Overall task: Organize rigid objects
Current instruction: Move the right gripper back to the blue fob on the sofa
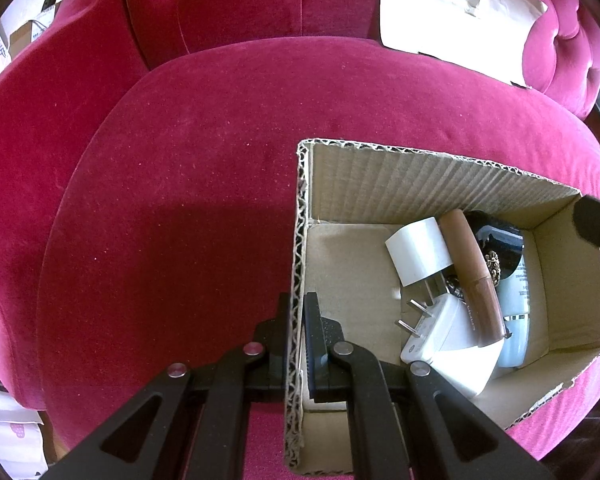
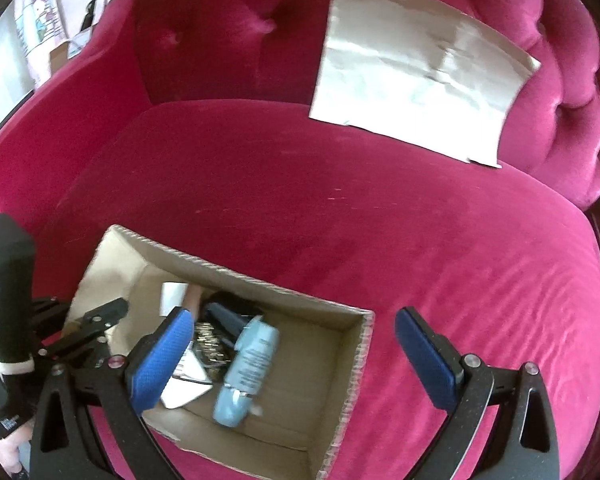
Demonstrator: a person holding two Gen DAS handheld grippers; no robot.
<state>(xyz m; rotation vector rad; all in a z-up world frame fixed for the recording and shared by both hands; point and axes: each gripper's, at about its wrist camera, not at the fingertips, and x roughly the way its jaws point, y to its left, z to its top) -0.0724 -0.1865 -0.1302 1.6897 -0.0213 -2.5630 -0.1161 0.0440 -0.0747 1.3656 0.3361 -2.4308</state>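
My left gripper (image 1: pixel 297 320) is clenched on the near wall of the cardboard box (image 1: pixel 440 184) on the sofa, while my right gripper (image 2: pixel 292 344) hangs released directly above the blue bottle (image 2: pixel 246 368) lying lengthwise inside.

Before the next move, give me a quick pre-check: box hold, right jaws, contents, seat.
1. Left gripper hold on the cardboard box: jaws shut on its left wall, one each side. OK.
2. Right gripper: jaws wide open, nothing between them. OK.
3. Items in the box: white plug adapter, brown tube, pale blue bottle, all below the rim. OK.
4. Box seated flat on the pink seat cushion: underside hidden. Cannot tell.
5. Loose items left on the cushion: only a crumpled paper sheet leaning on the backrest. OK.
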